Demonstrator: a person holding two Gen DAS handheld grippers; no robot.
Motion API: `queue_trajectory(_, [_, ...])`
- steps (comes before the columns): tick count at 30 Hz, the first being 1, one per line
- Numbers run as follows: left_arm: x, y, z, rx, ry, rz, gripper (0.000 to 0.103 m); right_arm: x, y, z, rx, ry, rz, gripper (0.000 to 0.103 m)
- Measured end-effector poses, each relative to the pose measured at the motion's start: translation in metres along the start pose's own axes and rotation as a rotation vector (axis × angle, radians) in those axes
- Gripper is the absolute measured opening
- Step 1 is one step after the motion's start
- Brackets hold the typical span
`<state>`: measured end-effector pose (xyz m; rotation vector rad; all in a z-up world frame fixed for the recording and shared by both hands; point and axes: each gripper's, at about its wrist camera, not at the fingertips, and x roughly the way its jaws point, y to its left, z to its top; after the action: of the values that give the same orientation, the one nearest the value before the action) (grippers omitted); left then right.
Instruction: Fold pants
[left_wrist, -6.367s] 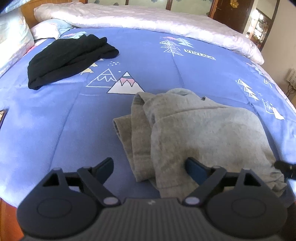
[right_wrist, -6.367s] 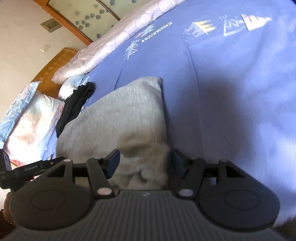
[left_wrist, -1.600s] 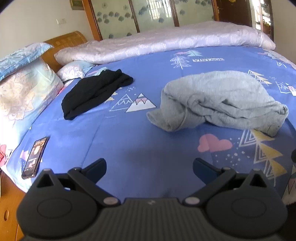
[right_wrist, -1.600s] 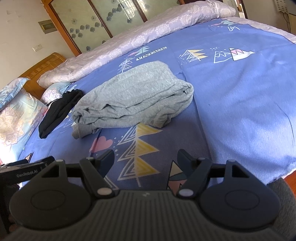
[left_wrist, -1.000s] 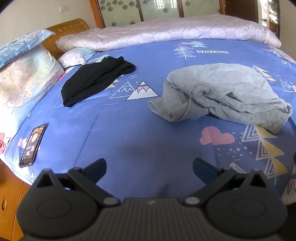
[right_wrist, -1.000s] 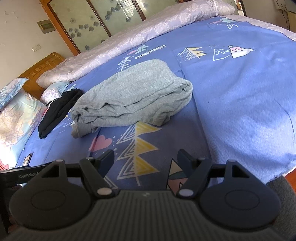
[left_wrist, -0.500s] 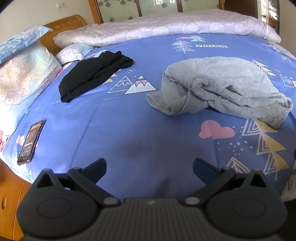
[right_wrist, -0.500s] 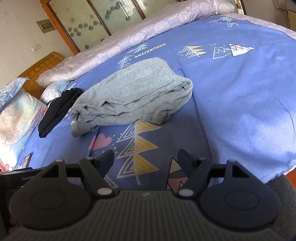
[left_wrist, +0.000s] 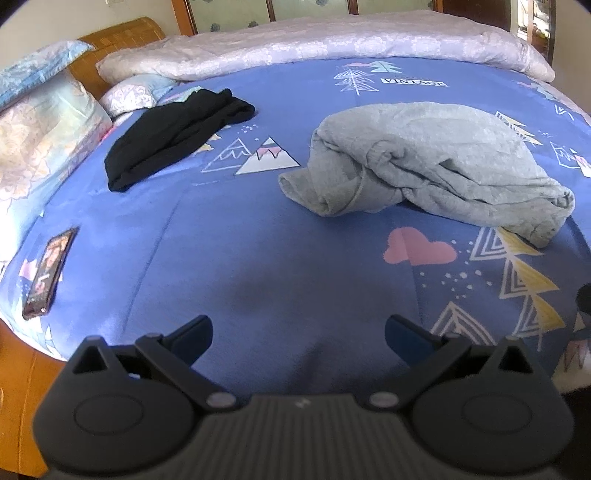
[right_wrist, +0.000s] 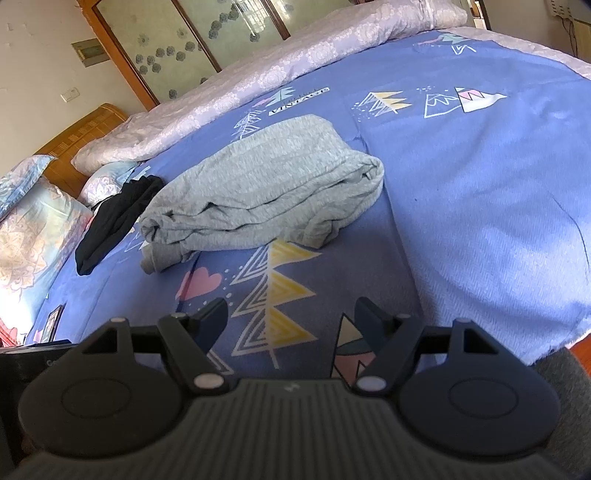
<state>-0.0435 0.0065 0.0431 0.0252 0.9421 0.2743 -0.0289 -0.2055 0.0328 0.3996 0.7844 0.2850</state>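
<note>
Two garments (one grey (left_wrist: 436, 162), one black (left_wrist: 173, 136)), one phone (left_wrist: 48, 273).

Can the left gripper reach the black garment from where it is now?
Probably yes. The left gripper is open and empty, and only bare blue bedcover lies between it and the black garment; the grey pants sit off to the side.

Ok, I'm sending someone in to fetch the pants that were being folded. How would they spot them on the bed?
Start from the blue patterned bedspread that covers the bed. Near its middle lie the grey pants, a loosely folded, rumpled bundle beside a pink cloud print. The only other garment is the black one nearer the pillows, and it is much darker.
</note>
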Motion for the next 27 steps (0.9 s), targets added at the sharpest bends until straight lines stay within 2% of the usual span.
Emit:
queue_trajectory(9, [-0.012,-0.003,0.002,-0.014,0.012,-0.058,0.103,-0.004,0.000,0.004,-0.010,-0.027,-0.008,0.078])
queue_trajectory(23, [-0.028,-0.006,0.006,-0.010,-0.020,-0.070,0.103,-0.020,0.017,0.011,-0.031,-0.093,0.008,0.082])
queue_trajectory(27, [-0.028,-0.005,0.006,-0.011,-0.017,-0.067,0.103,-0.018,0.019,0.010,-0.039,-0.087,0.007,0.082])
